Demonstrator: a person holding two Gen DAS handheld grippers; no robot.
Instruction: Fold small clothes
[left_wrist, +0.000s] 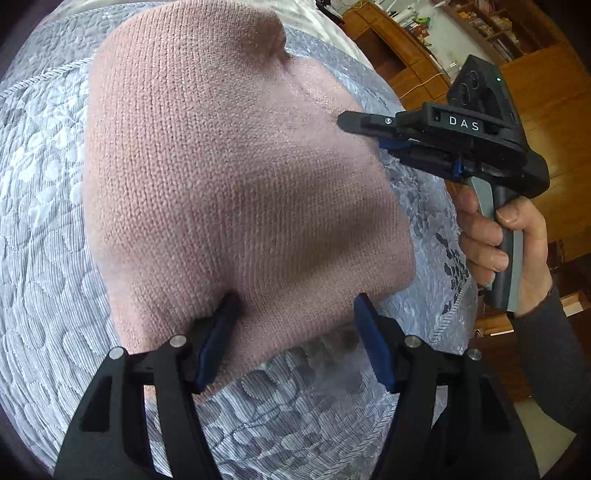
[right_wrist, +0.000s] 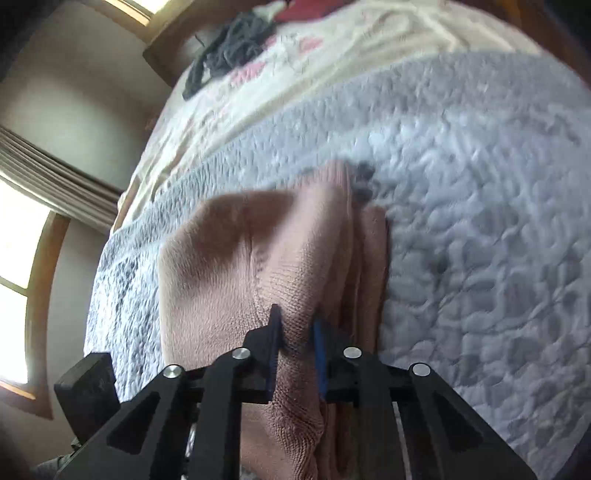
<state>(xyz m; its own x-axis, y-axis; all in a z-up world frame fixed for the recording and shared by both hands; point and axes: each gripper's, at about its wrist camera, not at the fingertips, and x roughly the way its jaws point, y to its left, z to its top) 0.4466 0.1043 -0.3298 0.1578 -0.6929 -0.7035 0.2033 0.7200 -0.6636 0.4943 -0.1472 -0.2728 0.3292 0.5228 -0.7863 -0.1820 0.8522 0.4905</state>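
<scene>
Already you have the pink knit garment (left_wrist: 236, 177) gathered into a compact, layered shape on the grey quilted bedspread (left_wrist: 40, 192), so the fold looks well under way rather than just begun. From the right wrist view you can see several stacked edges of knit (right_wrist: 365, 258) along the garment's right side, which suggests at least one fold is in place; how many, the blur does not let you say.

Your right gripper (right_wrist: 297, 328) is clenched on a raised ridge of the knit, the cloth pinched between its blue pads (right_wrist: 319, 354) and pulled up into a crease. In the left wrist view that same gripper (left_wrist: 373, 136) comes in from the right with your hand (left_wrist: 506, 240) around its handle, its tip at the garment's far right edge.

Your left gripper (left_wrist: 295, 332) is spread wide at the near edge. Its left finger (left_wrist: 218, 332) presses against or under the knit hem, while the right finger (left_wrist: 373, 339) stands just off the cloth over the bedspread. It grips nothing as yet.

What remains, as I judge it, is to close that left gripper on the near edge, carry the last flap over with both hands, and lay the bundle flat. Farther up the bed lies a cream coverlet (right_wrist: 332, 62) with a dark garment (right_wrist: 229, 48) heaped on it, possibly next in line.
</scene>
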